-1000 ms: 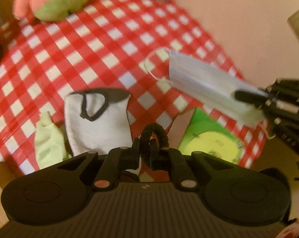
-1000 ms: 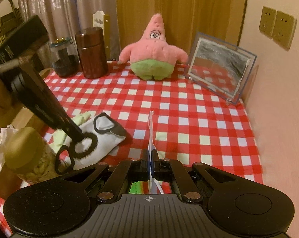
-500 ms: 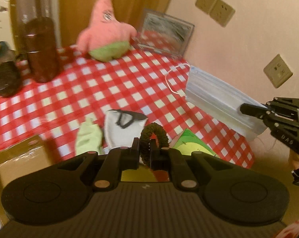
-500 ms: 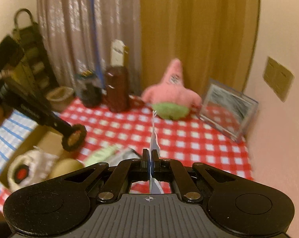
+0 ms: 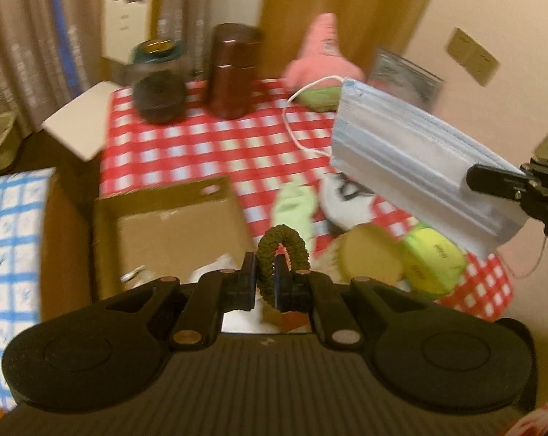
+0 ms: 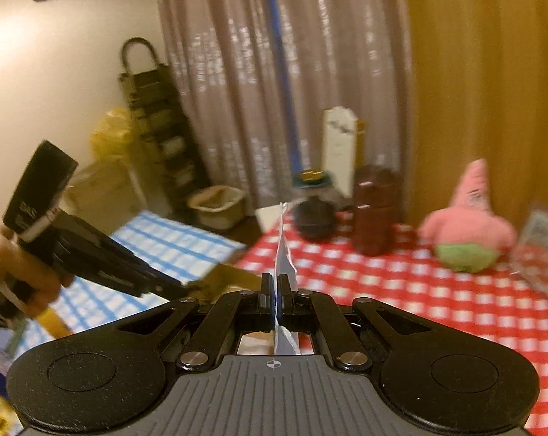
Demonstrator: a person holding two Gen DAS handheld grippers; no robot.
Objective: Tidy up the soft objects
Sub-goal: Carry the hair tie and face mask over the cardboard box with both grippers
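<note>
Carrying two soft items toward the open brown cardboard box (image 5: 172, 232) at the bench's left edge.

Left gripper (image 5: 266, 285): jaws clamped on the dark olive fabric hair scrunchie (image 5: 282, 259), loop standing upright, box just ahead and slightly left, so nearer of the two. Right gripper (image 6: 275, 292): jaws pinched on the pale blue pleated face mask (image 5: 415, 167), held aloft by one end, long axis running out leftward over the red-and-white checked bench (image 5: 216, 149), box further left and below; probably drops second.
</note>
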